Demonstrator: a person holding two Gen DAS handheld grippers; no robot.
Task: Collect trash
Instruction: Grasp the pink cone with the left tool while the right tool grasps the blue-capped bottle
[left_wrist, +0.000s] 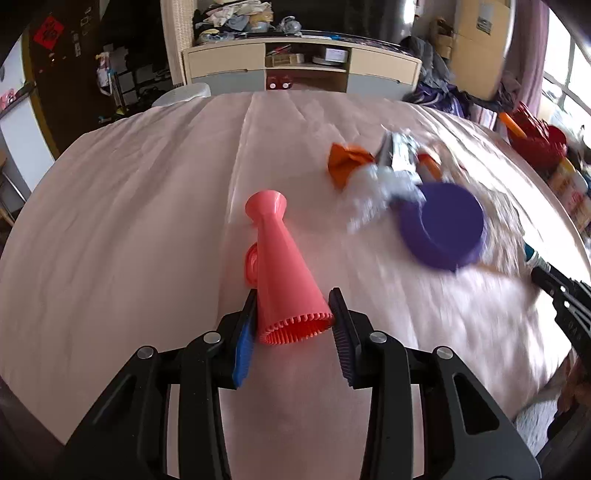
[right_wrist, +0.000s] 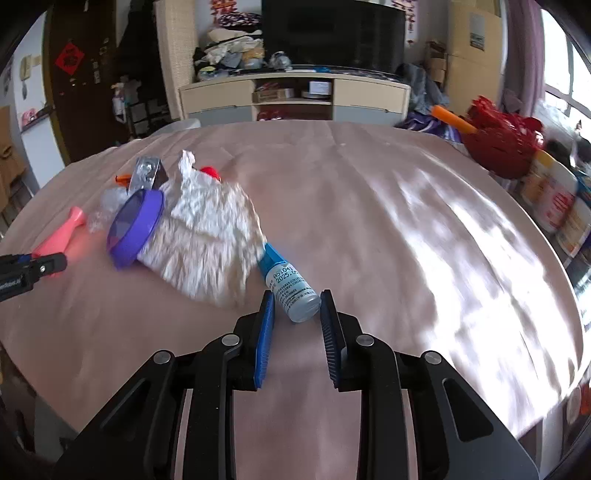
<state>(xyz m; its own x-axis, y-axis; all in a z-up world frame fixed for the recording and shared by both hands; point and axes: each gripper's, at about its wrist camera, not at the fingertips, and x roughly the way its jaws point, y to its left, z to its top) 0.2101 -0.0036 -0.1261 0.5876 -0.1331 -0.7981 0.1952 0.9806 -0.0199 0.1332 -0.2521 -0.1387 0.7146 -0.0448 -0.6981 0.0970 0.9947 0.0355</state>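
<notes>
Trash (right_wrist: 207, 236) heaped mid-bed (right_wrist: 369, 206), uncollected. Left claw (left_wrist: 293, 314) clamped on pink cone (left_wrist: 284, 258); right claw (right_wrist: 297, 314) parted around blue vial (right_wrist: 291, 288), not yet gripping. Nearly everything left.

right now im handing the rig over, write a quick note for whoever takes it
Left gripper: shut on the pink cone, which lies on the pink sheet.
Right gripper: open, its fingers either side of the small blue bottle; no grip yet.
Middle of the bed: white tissue, purple lid, silver wrapper, orange wrapper, all piled close together.
Done: nothing visibly binned; no bin in view.
Left: close on the bottle, then clear the pile.
</notes>
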